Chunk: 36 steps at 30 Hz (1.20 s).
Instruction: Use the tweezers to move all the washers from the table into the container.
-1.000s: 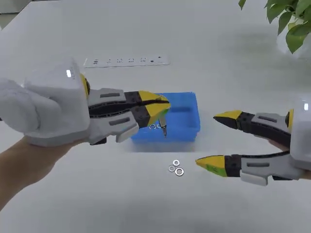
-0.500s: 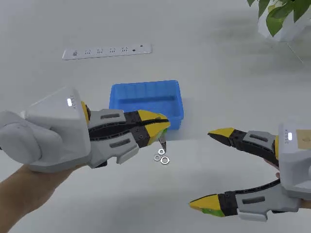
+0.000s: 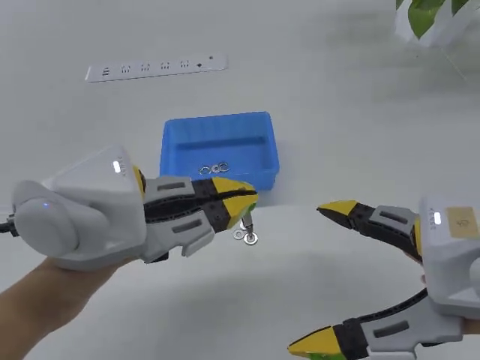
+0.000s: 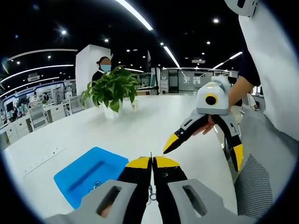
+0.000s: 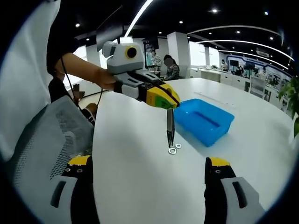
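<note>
My left gripper (image 3: pixel 247 197) is shut on thin metal tweezers (image 3: pixel 247 222) that hang point down. Their tip is at a small cluster of steel washers (image 3: pixel 246 238) lying on the white table just in front of the blue container (image 3: pixel 259 150). Several washers (image 3: pixel 214 169) lie inside the container. In the right gripper view, the tweezers (image 5: pixel 170 127) stand over the washers (image 5: pixel 174 149) beside the container (image 5: pixel 205 120), held by the left gripper (image 5: pixel 163 97). My right gripper (image 3: pixel 321 279) is open and holds nothing, to the right of the washers and nearer to me.
A white power strip (image 3: pixel 154 67) lies beyond the container. A potted plant (image 3: pixel 431 11) stands at the far right corner. A person's hand and sleeve hold the right gripper (image 4: pixel 203 153) in the left gripper view.
My left gripper has carried the tweezers from the container's front edge down to the washers on the table. The right gripper has drawn back toward me. The head camera shifted.
</note>
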Motion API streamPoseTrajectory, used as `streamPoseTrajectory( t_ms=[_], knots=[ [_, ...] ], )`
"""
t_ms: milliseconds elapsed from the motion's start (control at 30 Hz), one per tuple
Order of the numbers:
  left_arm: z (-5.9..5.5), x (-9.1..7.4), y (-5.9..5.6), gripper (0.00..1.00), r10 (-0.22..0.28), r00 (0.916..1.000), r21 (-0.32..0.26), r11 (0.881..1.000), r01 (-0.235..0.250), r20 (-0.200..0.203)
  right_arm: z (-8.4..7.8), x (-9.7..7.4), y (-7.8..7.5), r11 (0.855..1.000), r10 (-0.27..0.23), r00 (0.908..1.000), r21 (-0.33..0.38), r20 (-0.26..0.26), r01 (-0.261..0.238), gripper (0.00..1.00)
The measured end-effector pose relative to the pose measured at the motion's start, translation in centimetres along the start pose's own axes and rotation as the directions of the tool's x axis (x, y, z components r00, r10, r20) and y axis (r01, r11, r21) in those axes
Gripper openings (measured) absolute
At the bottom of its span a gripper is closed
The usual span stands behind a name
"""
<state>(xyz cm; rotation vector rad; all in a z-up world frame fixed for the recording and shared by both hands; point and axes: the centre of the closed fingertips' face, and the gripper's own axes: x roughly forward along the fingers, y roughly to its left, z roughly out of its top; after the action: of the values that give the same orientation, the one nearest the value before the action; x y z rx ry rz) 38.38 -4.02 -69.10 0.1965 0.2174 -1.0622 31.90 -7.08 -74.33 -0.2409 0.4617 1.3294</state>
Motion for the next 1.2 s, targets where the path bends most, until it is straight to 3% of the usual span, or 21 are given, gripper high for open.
streamPoseTrajectory(
  t_ms=[300,933,1067,1133,1200],
  knots=[
    [-0.8,0.2,-0.4,0.05,-0.014,0.9998,0.002,1.0,0.014,-0.014,0.1,0.6,0.3,1.0,0.02,0.9998,0.012,0.008,-0.02,1.0],
    [-1.1,0.5,-0.6,0.05,-0.027,0.9995,0.013,1.0,0.027,-0.016,-0.1,1.0,0.8,0.999,0.044,0.999,0.03,-0.003,-0.044,0.98],
    [-1.1,0.5,-1.3,0.05,-0.077,0.9967,-0.016,0.997,0.076,-0.029,0.2,1.5,0.2,0.999,0.045,0.9989,0.027,0.008,-0.045,0.97],
    [-1.0,0.5,-1.4,0.05,-0.085,0.9956,-0.014,0.996,0.085,-0.04,0.7,1.7,-0.6,1.0,0.024,0.9992,0.001,0.031,-0.024,0.91],
    [-0.9,0.5,-1.3,0.05,-0.085,0.995,-0.023,0.996,0.083,-0.052,1.0,2.1,-1.5,0.999,0.021,0.9989,0.031,0.042,-0.022,0.83]
  ],
)
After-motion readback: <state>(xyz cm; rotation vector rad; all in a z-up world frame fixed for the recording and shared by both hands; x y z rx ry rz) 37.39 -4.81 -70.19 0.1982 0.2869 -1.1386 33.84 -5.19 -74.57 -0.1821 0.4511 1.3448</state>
